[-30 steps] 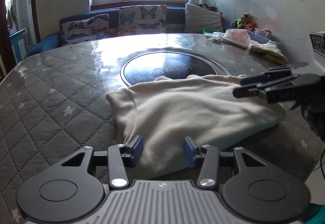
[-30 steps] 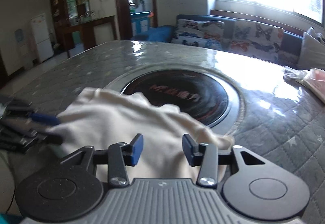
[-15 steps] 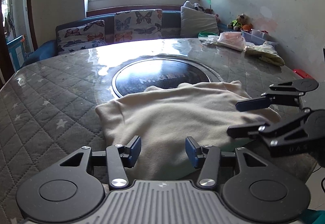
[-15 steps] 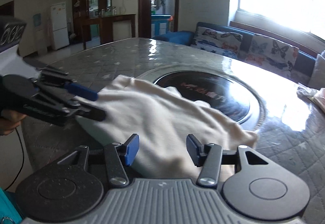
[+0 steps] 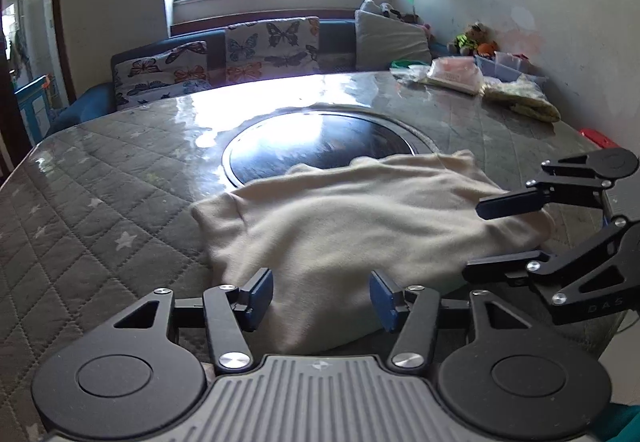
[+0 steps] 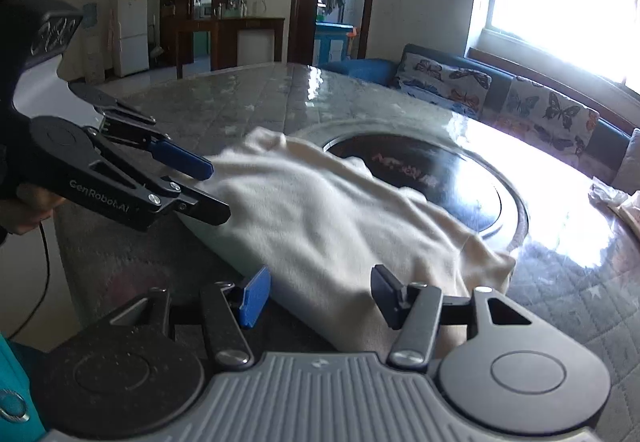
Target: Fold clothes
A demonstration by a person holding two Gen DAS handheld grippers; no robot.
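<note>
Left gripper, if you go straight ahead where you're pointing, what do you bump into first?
Probably the cream garment. The left gripper is open and points at its near edge on the quilted table; nothing shows between, though depth is hard to judge.

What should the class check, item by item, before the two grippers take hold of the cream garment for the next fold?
1. Left gripper jaws open: ok.
2. Right gripper jaws open: ok.
3. Garment lying on the table, free of both grippers: ok.
4. Garment smooth: not ok, wrinkled, far edge bunched over the dark round inset.
5. Near edge fully on the table: cannot tell.
6. Bags at the far side away from the garment: ok.
</note>
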